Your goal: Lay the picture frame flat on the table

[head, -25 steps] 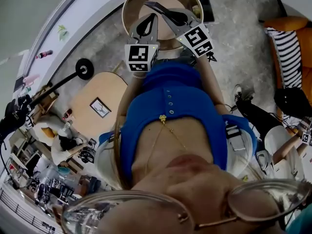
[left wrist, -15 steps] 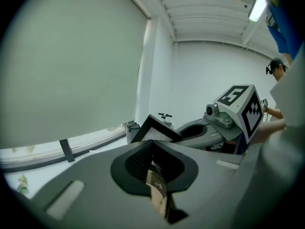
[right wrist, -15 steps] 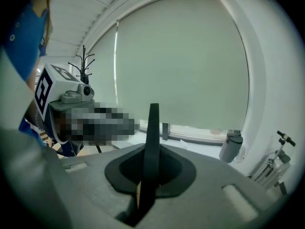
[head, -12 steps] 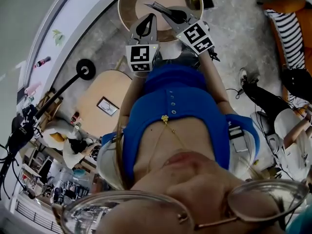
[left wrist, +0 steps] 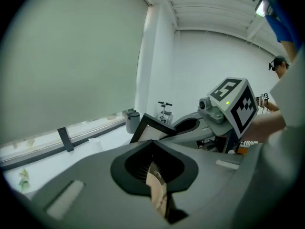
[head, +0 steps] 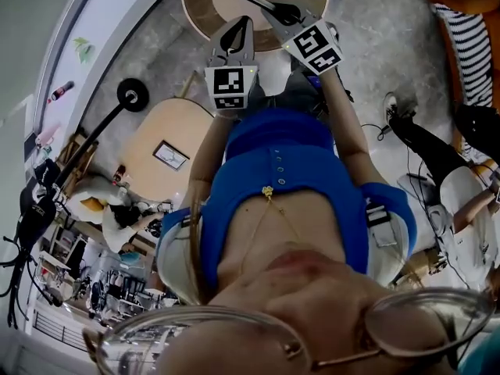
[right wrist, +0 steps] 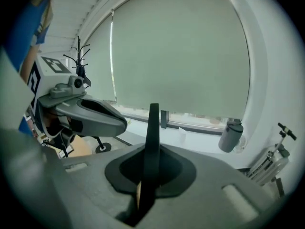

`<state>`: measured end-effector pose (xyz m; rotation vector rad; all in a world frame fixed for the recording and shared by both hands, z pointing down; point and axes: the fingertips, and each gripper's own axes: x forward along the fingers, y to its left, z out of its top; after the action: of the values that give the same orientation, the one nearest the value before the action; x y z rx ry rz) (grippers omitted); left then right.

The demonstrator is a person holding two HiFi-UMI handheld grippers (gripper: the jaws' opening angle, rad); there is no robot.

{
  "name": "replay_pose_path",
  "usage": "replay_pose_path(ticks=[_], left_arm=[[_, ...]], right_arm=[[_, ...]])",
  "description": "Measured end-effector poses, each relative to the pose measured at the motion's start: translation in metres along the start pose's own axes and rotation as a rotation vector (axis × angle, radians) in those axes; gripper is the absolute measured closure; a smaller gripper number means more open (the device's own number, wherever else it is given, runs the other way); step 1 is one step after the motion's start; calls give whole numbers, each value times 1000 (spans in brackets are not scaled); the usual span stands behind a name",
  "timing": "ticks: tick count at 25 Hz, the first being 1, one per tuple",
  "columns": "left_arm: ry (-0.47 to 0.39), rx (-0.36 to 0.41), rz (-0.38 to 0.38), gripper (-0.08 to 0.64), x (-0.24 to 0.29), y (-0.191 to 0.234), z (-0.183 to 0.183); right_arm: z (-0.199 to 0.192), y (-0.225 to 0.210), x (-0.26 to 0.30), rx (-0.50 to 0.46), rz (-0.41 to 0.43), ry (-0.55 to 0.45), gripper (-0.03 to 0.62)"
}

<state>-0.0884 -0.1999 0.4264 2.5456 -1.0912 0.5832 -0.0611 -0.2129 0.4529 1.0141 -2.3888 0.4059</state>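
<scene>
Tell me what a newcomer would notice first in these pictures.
A black picture frame gripped at both ends: the left tongs and the right tongs are each shut on an edge. At the top of the head view they hold it over a round wooden table, beyond the person's blue top.

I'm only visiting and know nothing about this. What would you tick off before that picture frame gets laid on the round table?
1. Left gripper grips the picture frame: ok, jaws closed on its pale edge.
2. Right gripper grips the frame: ok, jaws closed on the black edge.
3. Frame lines up over the round table: ok, judging by the head view.
4. Frame lies flat: not ok, both grippers hold it up at a tilt.
5. Landing spot is free: cannot tell, because the grippers and frame cover part of the tabletop.
</scene>
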Motion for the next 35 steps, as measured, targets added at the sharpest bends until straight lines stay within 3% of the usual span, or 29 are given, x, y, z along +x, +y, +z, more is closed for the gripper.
replay_pose_path(ticks=[5, 15, 24, 35], left_arm=[[30, -9, -8, 558, 8, 5, -17], [78, 20, -18, 558, 33, 11, -57], [123, -35, -11, 558, 55, 9, -101], [193, -99, 3, 558, 99, 39, -183]], right_arm=[[-29, -10, 12, -46, -18, 85, 569], [-80, -5, 49, -20, 64, 128, 569], [-133, -9, 81, 2, 105, 173, 569], [-217, -6, 159, 12, 161, 276, 569]])
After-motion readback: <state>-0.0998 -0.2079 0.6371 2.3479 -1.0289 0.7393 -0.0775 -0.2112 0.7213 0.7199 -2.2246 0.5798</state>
